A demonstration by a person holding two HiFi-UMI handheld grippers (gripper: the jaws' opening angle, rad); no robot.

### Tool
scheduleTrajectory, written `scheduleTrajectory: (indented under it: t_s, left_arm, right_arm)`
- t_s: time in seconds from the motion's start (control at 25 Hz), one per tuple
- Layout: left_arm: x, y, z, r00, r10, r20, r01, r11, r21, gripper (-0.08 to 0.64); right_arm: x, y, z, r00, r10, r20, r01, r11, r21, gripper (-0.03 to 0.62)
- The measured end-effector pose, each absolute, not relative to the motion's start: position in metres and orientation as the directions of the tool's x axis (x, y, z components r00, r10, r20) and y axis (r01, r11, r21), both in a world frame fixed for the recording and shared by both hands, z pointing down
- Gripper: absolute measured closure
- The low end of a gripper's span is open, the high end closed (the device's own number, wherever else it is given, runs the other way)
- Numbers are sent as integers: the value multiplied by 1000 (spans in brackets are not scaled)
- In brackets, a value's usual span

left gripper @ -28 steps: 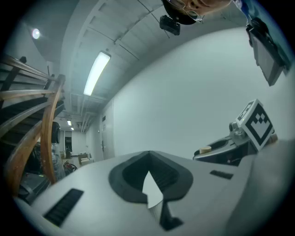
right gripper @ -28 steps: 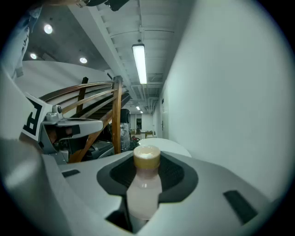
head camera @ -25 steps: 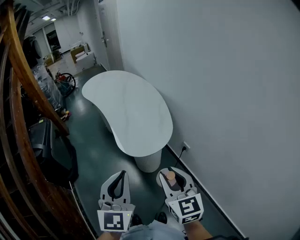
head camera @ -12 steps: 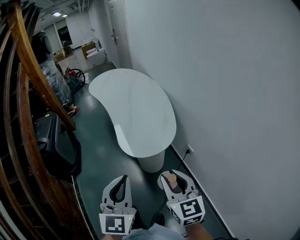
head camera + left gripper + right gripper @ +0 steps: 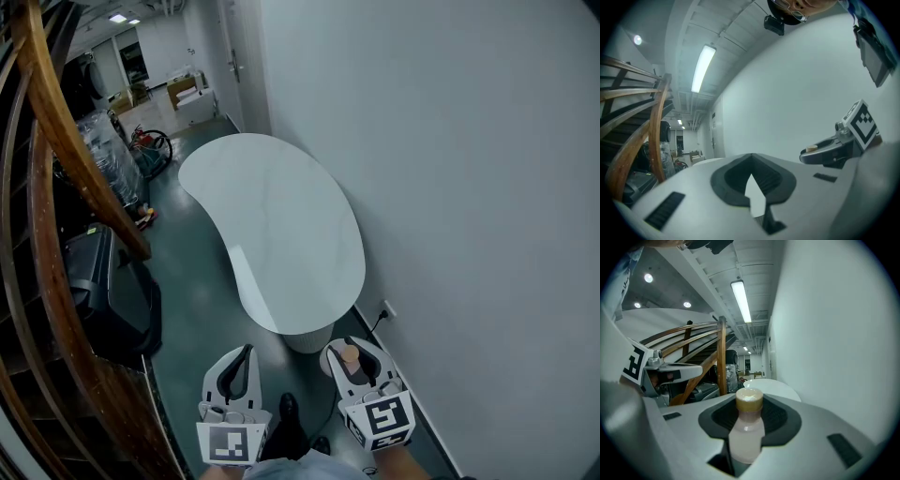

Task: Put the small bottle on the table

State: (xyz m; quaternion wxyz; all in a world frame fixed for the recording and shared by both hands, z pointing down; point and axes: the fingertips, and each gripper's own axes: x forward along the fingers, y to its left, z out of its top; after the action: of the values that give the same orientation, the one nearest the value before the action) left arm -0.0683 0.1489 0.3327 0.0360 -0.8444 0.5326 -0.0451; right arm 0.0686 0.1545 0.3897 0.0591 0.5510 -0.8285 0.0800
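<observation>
The small bottle (image 5: 350,356), pale pink with a tan cap, stands upright between the jaws of my right gripper (image 5: 354,361). The right gripper view shows the pads closed on the bottle's (image 5: 747,432) body, with the cap above them. My left gripper (image 5: 237,367) is held beside it at the bottom of the head view, jaws together with nothing in them. The white kidney-shaped table (image 5: 272,220) lies just ahead of both grippers, its top bare. Its near end is a short way beyond the jaw tips, and it stands on a white round pedestal (image 5: 307,337).
A plain white wall (image 5: 469,187) runs along the right, with a socket and cable (image 5: 385,310) low down. A wooden stair railing (image 5: 52,178) and a black box (image 5: 108,291) line the left. Dark green floor runs between. A shoe (image 5: 289,408) shows between the grippers.
The view has moved forward, so the table's near end now sits closer to both grippers. The bottle stays held in the right gripper, and the left stays shut.
</observation>
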Motion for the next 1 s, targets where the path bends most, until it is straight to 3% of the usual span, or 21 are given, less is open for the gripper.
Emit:
scheduleTrajectory:
  t_s: [0.56, 1.0]
  left_arm:
    - [-67, 26, 303, 540, -836, -96, -841, -529, -117, 560]
    - [-75, -12, 317, 546, -835, -65, -837, -542, -75, 560]
  right_arm:
    - [51, 35, 361, -316, -939, 135, -948, 320, 3, 471]
    - [37, -5, 362, -325, -934, 152, -943, 332, 23, 471]
